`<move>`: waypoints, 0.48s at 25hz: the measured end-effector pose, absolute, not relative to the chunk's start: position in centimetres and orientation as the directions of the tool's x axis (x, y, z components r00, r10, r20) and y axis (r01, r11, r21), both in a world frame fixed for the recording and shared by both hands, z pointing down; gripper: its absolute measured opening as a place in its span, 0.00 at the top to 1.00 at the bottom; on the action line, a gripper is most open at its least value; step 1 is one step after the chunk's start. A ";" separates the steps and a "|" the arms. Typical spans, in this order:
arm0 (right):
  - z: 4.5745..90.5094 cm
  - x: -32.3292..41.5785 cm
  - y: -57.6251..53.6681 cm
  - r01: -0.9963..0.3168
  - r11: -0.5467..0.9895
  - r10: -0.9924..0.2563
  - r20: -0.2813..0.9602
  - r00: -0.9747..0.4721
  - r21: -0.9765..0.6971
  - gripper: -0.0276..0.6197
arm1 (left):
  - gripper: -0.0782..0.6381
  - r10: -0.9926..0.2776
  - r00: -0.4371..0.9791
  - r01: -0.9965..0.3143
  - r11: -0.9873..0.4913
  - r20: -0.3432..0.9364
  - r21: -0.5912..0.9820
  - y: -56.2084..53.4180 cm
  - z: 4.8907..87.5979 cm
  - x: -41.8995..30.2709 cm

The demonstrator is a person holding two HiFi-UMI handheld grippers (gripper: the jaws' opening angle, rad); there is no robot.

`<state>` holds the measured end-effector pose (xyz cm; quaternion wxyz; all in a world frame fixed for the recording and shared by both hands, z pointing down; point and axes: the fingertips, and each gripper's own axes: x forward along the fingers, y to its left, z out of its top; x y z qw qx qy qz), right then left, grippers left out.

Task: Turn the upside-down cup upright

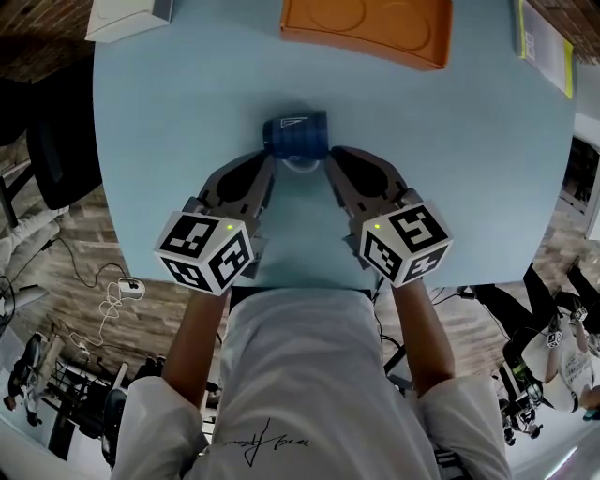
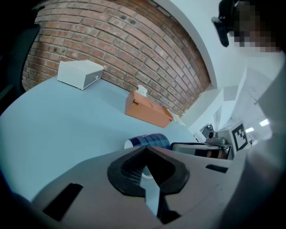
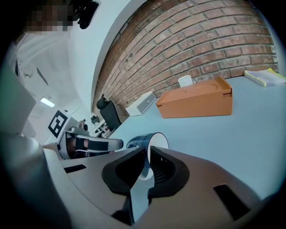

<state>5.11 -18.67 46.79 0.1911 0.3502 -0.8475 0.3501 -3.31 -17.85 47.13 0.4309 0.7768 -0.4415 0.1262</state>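
Note:
A dark blue cup (image 1: pixel 296 134) with a white rim lies on its side on the light blue table (image 1: pixel 187 141), its mouth facing me. My left gripper (image 1: pixel 270 159) sits at the cup's left side. Its jaws meet at the tips, with the cup (image 2: pixel 152 140) just beyond the left gripper (image 2: pixel 145 150). At the cup's right side is my right gripper (image 1: pixel 330 155). In the right gripper view its jaws stand a thin slot apart, and the wall of the cup (image 3: pixel 140 141) at the rim runs into that slot of the right gripper (image 3: pixel 147 150).
An orange box (image 1: pixel 366 23) lies at the far edge of the table behind the cup. There is a white box (image 1: pixel 122 17) at the far left corner and a yellow booklet (image 1: pixel 544 42) at the far right. The near table edge runs just under my grippers.

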 end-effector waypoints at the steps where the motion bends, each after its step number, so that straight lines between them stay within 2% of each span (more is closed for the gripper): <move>1: 46.8 5.0 -18.6 -0.724 0.511 -0.456 0.567 -0.686 -0.464 0.92 | 0.88 -0.577 0.577 -0.796 -0.240 0.578 0.555 -17.8 47.2 -3.3; 12: 47.1 5.0 -18.6 -0.680 0.512 -0.415 0.542 -0.731 -0.525 0.92 | 0.88 -0.561 0.571 -0.803 -0.232 0.599 0.549 -17.7 48.0 -3.2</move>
